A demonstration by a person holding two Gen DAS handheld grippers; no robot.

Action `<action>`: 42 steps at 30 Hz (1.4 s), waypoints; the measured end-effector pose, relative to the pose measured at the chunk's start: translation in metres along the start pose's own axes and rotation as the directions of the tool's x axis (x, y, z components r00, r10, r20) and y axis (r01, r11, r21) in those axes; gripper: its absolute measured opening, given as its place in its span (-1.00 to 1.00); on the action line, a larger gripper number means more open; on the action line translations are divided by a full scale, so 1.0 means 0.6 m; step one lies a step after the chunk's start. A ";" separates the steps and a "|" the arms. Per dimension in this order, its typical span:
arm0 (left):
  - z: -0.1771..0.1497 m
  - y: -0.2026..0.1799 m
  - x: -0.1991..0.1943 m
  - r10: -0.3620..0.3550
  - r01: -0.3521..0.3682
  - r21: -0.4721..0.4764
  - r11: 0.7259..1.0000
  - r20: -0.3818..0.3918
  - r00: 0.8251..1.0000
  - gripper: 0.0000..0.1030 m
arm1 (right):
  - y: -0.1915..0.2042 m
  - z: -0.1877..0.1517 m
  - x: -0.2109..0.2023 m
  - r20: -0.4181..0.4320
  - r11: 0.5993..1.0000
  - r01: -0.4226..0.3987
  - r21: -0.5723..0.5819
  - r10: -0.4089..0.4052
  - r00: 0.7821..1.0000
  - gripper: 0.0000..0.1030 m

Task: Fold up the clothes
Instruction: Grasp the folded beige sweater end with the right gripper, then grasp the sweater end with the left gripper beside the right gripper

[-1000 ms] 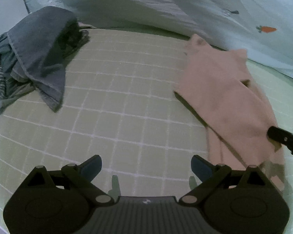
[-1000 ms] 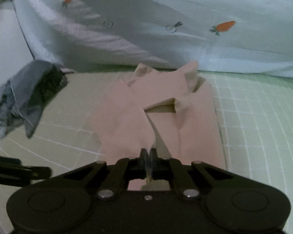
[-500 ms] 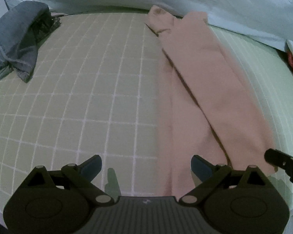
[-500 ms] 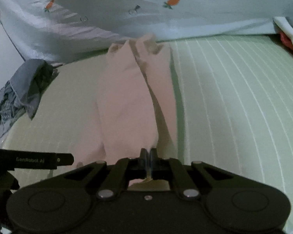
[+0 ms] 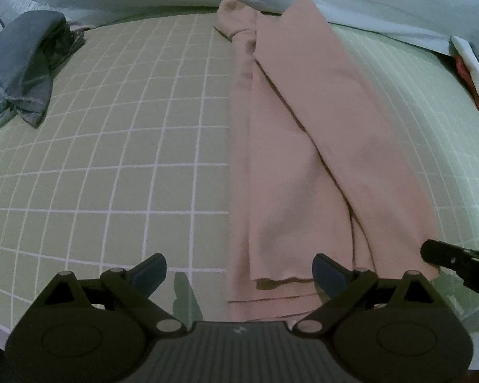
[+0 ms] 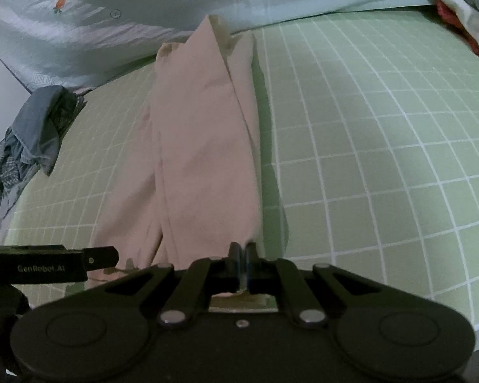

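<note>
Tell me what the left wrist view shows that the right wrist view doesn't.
Only the left wrist view shows the left tool wide open over the near hem of the pink garment, gripping nothing, with the layered hem edges visible between its fingers. Only the right wrist view shows the right tool shut on that garment's near edge, plus more bare green grid sheet to the right. Both show the garment stretched lengthwise, the grey clothes pile at far left, the carrot-print fabric behind, and the other tool's tip.
</note>
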State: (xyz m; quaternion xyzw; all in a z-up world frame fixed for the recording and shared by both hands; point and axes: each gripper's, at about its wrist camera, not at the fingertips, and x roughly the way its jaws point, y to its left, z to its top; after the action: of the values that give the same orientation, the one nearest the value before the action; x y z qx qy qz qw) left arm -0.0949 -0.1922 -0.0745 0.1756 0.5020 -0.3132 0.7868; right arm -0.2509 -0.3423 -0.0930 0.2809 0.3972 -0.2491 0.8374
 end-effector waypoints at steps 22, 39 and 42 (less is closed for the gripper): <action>0.017 0.015 0.021 -0.120 0.119 0.031 0.992 0.029 0.992 0.45 | 0.051 0.004 0.043 0.003 0.995 0.086 -0.050 -0.086 0.996 0.70; 0.018 0.022 -0.018 -0.329 0.326 0.050 0.944 0.063 0.942 -0.76 | 0.066 0.004 0.026 -0.035 0.993 -0.080 -0.082 0.077 0.996 -0.69; 0.034 0.015 -0.064 -0.375 0.364 0.100 0.926 0.123 0.919 -0.76 | 0.068 0.021 -0.004 -0.010 0.989 -0.121 -0.089 0.121 0.993 -0.70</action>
State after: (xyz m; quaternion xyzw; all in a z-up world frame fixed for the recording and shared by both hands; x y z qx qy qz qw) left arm -0.0867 -0.1853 -0.0311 0.0846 0.4574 -0.4864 0.7396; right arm -0.2193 -0.3211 -0.0735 0.2671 0.3921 -0.1791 0.8619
